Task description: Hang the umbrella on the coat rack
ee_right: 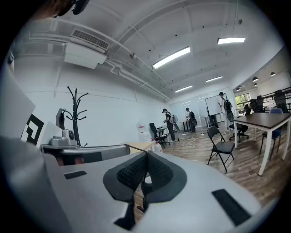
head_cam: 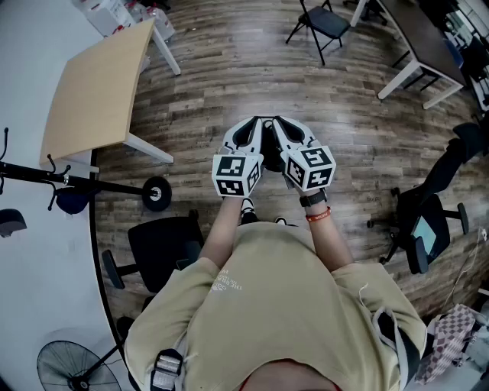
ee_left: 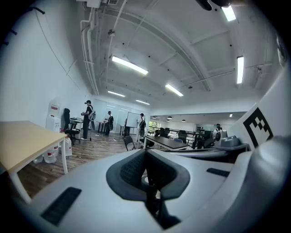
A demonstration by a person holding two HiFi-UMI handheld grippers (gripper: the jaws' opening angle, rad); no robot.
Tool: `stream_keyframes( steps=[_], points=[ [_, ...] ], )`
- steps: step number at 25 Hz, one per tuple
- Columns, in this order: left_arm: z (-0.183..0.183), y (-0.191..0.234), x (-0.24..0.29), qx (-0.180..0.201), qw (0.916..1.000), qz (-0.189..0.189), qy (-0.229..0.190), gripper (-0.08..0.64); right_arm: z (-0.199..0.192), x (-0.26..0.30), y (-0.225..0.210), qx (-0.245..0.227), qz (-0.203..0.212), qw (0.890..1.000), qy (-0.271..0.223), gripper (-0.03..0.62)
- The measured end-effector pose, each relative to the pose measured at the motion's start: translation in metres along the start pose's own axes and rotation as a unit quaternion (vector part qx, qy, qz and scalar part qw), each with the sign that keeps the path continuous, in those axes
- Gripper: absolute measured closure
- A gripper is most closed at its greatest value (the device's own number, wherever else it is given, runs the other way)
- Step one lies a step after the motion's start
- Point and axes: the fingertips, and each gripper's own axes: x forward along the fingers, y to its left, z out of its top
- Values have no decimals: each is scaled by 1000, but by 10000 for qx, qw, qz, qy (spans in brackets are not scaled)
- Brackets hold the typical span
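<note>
My left gripper (head_cam: pixel 249 134) and right gripper (head_cam: pixel 286 131) are held side by side in front of the person's chest, over the wooden floor. In the left gripper view the dark pads (ee_left: pixel 136 169) press together with nothing between them, so it is shut. The right gripper (ee_right: pixel 145 175) is shut and empty in the same way. The black coat rack (head_cam: pixel 84 183) stands at the left on a round base, its hooks near the white wall; it also rises at the left of the right gripper view (ee_right: pixel 75 113). A dark blue thing (head_cam: pixel 72 201) hangs by its hooks. No umbrella shows clearly.
A light wooden table (head_cam: pixel 99 84) stands at the far left. A black office chair (head_cam: pixel 160 244) is just left of the person and another (head_cam: pixel 428 221) is at the right. A folding chair (head_cam: pixel 321 23) and a dark long table (head_cam: pixel 420 38) lie ahead. A floor fan (head_cam: pixel 69 366) sits bottom left.
</note>
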Motion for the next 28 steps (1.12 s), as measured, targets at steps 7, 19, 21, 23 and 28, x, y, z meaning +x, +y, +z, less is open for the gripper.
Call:
stream_keyframes(
  steps=[7,19,21,23,28],
  points=[
    [20,26,16,-143,9998,21,-157,537,15,30,3,103,164,9998,-87,574],
    [37,98,22,-171,9995,167,-210,537,25,106,29,348,463,9983,-64,574],
    [36,114,19,-184,9994,236,-199,537,23,120,38,326,515,9981,-9,574],
    [35,133,15,-209,9991,299,-194,537,19,135,50,304,564,9979,43,574],
    [34,190,-4,-277,9986,391,-204,537,15,184,86,260,653,9974,133,574]
  ],
)
